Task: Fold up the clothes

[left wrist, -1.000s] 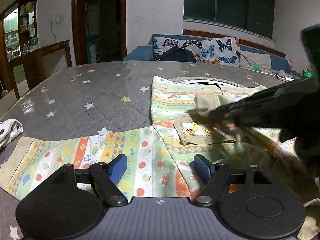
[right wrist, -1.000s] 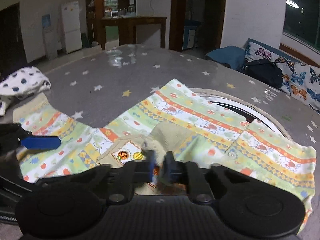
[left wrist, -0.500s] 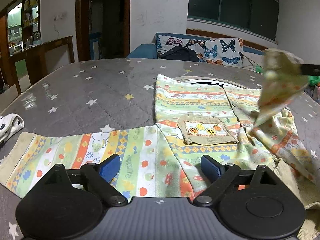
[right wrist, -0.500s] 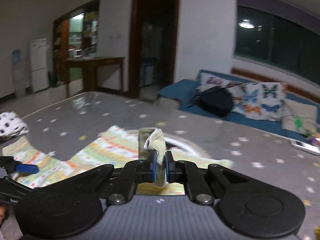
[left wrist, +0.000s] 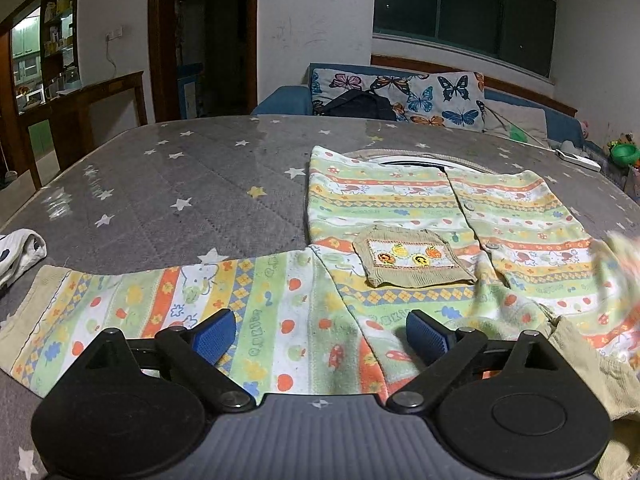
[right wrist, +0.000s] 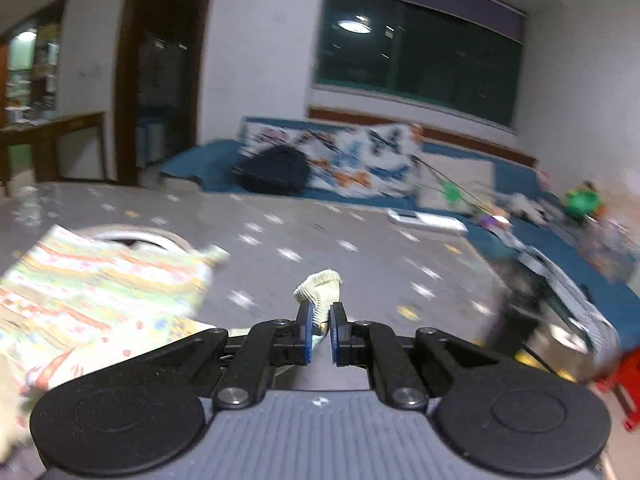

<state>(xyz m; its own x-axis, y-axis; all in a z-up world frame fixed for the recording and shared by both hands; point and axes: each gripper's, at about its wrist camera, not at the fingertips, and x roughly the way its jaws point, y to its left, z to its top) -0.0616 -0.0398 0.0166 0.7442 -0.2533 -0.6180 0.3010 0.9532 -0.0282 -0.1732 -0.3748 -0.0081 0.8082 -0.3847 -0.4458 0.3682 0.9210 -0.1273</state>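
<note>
A child's striped cardigan (left wrist: 392, 216) in green, orange and white lies on the grey star-print table (left wrist: 180, 184), front up, with a knitted pocket (left wrist: 412, 260). One sleeve (left wrist: 160, 304) stretches to the left. My left gripper (left wrist: 318, 334) is open and empty just above the sleeve near the hem. My right gripper (right wrist: 320, 334) is shut on the beige cuff (right wrist: 320, 286) of the other sleeve and holds it out to the right of the body (right wrist: 96, 284). That sleeve shows blurred at the right edge of the left wrist view (left wrist: 616, 252).
A white dotted garment (left wrist: 20, 252) lies at the table's left edge. A blue sofa with butterfly cushions (left wrist: 400, 92) and a black bag (left wrist: 360, 106) stands behind the table. A wooden sideboard (left wrist: 80, 112) is at the far left. A red thing (right wrist: 628, 392) sits low right.
My right gripper has swung right with the cuff, from over the cardigan's front to beyond its right side, pulling the sleeve outward. My left gripper has stayed open over the left sleeve.
</note>
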